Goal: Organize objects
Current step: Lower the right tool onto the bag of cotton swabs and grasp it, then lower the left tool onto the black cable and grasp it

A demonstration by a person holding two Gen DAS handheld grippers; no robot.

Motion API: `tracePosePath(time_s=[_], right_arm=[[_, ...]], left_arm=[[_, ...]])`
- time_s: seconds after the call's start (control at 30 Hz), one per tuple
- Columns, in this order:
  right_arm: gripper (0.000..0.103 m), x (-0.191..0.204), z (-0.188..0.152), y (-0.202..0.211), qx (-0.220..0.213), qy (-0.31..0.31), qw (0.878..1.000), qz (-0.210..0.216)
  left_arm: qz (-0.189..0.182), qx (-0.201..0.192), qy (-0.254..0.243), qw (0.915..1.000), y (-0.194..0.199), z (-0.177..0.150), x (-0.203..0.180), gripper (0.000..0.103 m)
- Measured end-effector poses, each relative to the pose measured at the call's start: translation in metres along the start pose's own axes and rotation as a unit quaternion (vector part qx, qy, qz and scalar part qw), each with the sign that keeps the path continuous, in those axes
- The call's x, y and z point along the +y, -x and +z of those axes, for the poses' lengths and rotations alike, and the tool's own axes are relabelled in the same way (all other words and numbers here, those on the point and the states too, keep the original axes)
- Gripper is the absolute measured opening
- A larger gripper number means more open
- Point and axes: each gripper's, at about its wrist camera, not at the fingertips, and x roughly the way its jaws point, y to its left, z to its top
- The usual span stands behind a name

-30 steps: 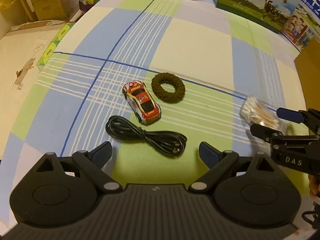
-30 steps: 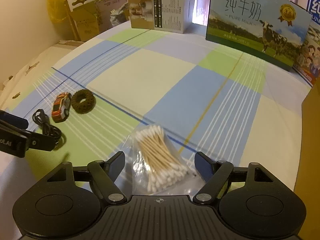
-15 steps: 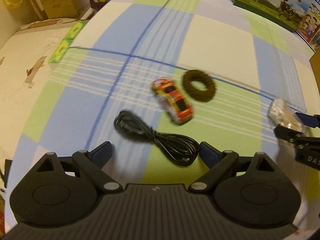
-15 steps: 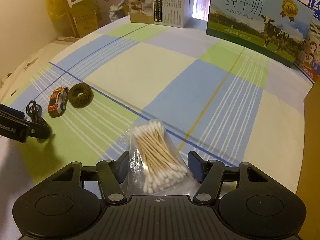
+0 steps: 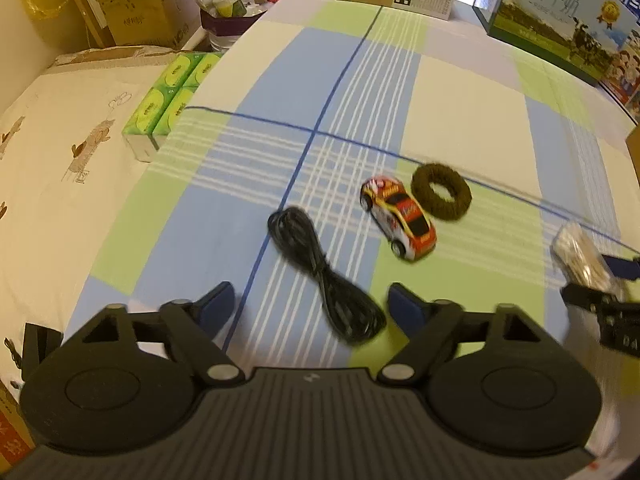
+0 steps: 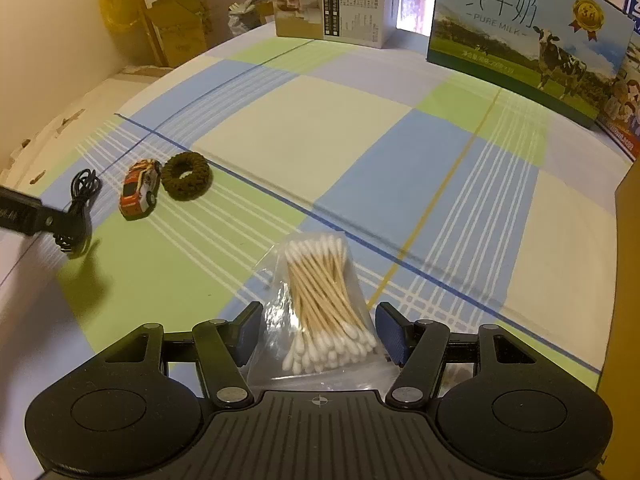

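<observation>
Items for sorting on checked-cloth surface (image 6: 360, 128): clear bag of wooden-stemmed cotton swabs (image 6: 320, 312) between right gripper (image 6: 318, 338) jaws, spread and not yet clamped, apparently to lift it; coiled black cable (image 5: 324, 280) before left gripper (image 5: 310, 306), jaws likewise wide.

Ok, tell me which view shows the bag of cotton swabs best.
The right wrist view: the bag of cotton swabs lies sharp and whole between the right gripper fingers, which flank it without clearly pinching. The left wrist view catches it only as a small blurred packet at the right edge.
</observation>
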Motion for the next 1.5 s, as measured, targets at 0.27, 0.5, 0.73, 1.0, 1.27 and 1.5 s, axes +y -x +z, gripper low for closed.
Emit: tracePosePath(time_s=[0.27, 0.5, 0.73, 1.0, 1.27, 1.5], right_arm=[[0.060, -0.006, -0.003, 0.003, -0.002, -0.010, 1.000, -0.005], [0.060, -0.006, -0.004, 0.003, -0.002, -0.008, 1.000, -0.005], [0.059, -0.003, -0.004, 0.001, -0.008, 0.005, 1.000, -0.009], [0.027, 0.007, -0.005, 0.006, 0.000, 0.024, 1.000, 0.005], [0.024, 0.016, -0.025, 0.024, 0.018, -0.002, 0.999, 0.032], [0.023, 0.014, -0.047, 0.047, 0.024, -0.046, 0.998, 0.045]], left_arm=[[0.008, -0.008, -0.014, 0.9998, -0.016, 0.009, -0.003, 0.039], [-0.040, -0.001, -0.052, 0.9979, -0.006, -0.008, -0.021, 0.017], [-0.043, 0.005, -0.064, 0.9970, -0.003, -0.016, -0.029, 0.017], [-0.038, 0.009, -0.076, 0.9963, -0.002, -0.016, -0.036, 0.018], [-0.071, 0.023, -0.074, 0.9945, 0.007, -0.029, -0.042, 0.011], [-0.090, 0.029, -0.088, 0.9916, 0.018, -0.046, -0.055, 0.011]])
